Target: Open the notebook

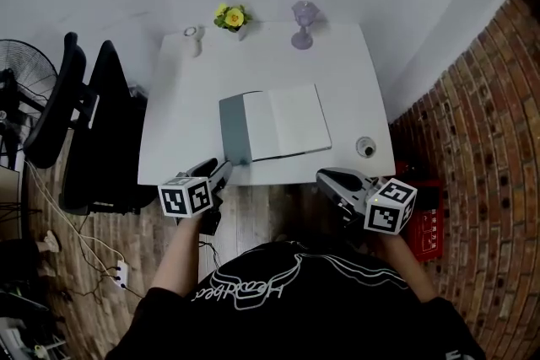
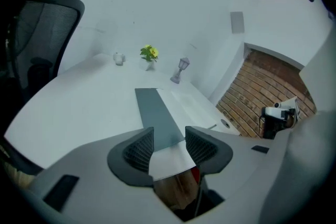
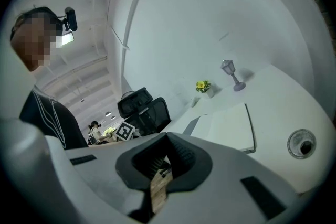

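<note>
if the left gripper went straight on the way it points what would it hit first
Most likely the notebook's grey cover, dead ahead between the open jaws of the left gripper. The edge of the table sits just before it, so it may catch that first.

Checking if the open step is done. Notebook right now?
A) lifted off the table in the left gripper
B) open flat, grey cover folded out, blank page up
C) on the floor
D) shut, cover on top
B: the notebook lies flat on the table, grey cover spread aside, white page up; the left gripper has its jaws apart, not gripping it.
</note>
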`<state>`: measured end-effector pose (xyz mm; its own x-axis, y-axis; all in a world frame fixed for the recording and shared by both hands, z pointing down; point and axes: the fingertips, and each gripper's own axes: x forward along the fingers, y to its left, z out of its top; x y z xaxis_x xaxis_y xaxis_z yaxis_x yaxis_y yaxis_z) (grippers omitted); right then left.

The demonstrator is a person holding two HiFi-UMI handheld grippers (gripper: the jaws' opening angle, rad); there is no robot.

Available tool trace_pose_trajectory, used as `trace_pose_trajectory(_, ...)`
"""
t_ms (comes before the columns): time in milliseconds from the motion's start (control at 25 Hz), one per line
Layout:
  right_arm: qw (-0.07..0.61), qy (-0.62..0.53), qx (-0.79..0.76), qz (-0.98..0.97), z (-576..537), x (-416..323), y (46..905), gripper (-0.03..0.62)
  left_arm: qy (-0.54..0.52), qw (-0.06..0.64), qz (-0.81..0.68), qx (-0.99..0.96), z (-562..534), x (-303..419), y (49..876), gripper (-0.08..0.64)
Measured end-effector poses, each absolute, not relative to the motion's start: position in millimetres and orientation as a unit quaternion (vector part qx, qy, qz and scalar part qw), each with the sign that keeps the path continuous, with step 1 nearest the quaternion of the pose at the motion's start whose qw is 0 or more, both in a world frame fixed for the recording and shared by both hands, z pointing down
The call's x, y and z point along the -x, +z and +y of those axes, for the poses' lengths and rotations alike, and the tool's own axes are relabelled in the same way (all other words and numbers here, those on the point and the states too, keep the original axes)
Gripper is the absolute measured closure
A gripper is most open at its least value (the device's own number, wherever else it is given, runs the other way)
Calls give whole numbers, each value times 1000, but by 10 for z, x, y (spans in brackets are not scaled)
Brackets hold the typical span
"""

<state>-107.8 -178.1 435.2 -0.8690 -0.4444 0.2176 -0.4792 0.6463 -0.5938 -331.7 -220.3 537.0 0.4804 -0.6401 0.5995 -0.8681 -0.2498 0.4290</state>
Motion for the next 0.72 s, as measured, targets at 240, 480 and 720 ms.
trace_pose_trajectory(240,27,322,-240,-915,-1687,1107,4263,592,125,328,-447,-823,-1995,2927,5007,321)
trace_pose_trajectory(480,17,310,-212,-927,-1528,1058,4066,592,100,286,-409,-860,-1713,2423,4455,322)
trace_pose_trajectory(720,6,282,-190,-940,-1264,904,3750,595,77,248,-358,-897,-1316,1898,3883,385)
